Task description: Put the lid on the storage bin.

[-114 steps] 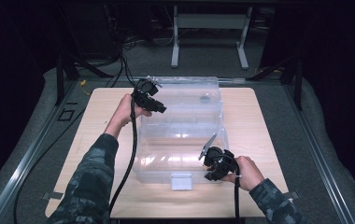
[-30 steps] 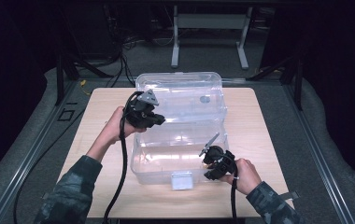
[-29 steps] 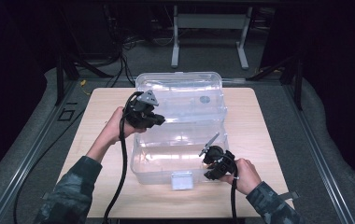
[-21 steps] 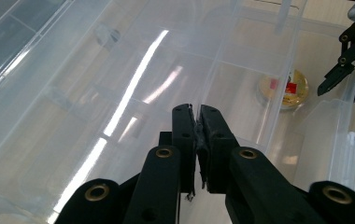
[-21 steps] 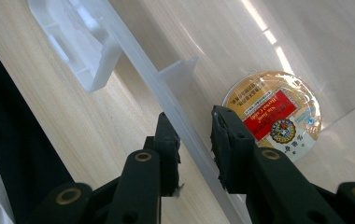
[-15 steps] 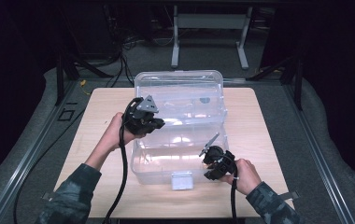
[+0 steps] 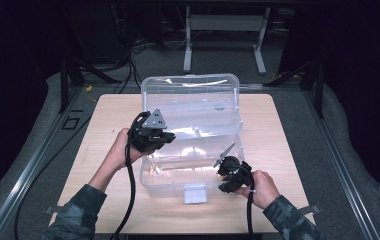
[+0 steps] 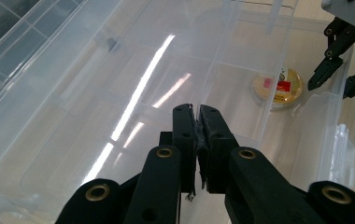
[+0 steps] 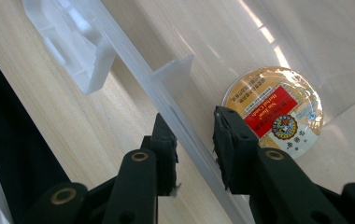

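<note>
Clear storage box (image 7: 190, 150) sits mid-table (image 7: 103, 115), lid (image 7: 190, 100) tilted up at the back. Left gripper (image 8: 196, 116) is clenched on the lid's thin edge; right gripper (image 9: 192, 135) straddles the box's right wall, its jaws just easing apart, not pinching it. Lower the lid evenly, steady the box, avoid the round tin (image 9: 273, 109) inside.

Dark room w/ grey floor (image 7: 348, 165), wooden table (image 7: 273, 125), white metal stand (image 7: 225, 22) behind.
</note>
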Available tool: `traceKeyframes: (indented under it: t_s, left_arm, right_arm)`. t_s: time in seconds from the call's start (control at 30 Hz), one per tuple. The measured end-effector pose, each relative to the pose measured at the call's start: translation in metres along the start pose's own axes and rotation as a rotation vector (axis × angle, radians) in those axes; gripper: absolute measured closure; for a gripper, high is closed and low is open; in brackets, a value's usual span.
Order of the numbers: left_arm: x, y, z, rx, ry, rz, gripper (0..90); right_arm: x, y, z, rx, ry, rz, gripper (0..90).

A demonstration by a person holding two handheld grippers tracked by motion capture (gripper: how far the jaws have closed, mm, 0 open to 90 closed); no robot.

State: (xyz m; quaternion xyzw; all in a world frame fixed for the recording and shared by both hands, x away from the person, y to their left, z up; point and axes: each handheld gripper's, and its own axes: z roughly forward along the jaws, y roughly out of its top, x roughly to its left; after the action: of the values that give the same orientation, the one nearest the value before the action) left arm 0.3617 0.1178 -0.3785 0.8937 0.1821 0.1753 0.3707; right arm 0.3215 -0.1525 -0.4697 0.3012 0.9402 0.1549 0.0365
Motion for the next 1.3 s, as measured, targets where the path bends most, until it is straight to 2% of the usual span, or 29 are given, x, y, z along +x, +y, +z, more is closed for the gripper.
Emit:
traceKeyframes:
  t_s: [0.2, 0.43, 0.53, 0.87, 1.23, 1.3]
  left_arm:
    - [-0.003, -0.002, -0.001, -0.004, -0.003, 0.002, 86.7]
    - [-0.007, -0.005, -0.002, -0.011, -0.012, 0.001, 86.9]
    - [-0.009, -0.006, -0.002, -0.009, -0.017, 0.005, 87.0]
    - [-0.015, -0.01, -0.004, -0.014, -0.01, 0.015, 87.0]
    - [-0.026, -0.014, -0.005, -0.008, 0.026, 0.049, 86.9]
    - [-0.027, -0.015, -0.005, -0.011, 0.019, 0.045, 86.9]
  right_arm:
    - [0.001, 0.001, -0.001, 0.021, -0.003, -0.008, 70.2]
    - [0.002, 0.001, 0.0, 0.011, -0.016, -0.001, 69.7]
    - [0.002, 0.001, 0.0, 0.013, -0.007, -0.003, 69.7]
    - [0.003, 0.001, 0.0, 0.012, -0.018, -0.013, 69.6]
    - [0.003, 0.001, 0.0, 0.014, -0.017, -0.015, 69.3]
    - [0.003, 0.001, 0.001, 0.012, -0.017, -0.017, 69.3]
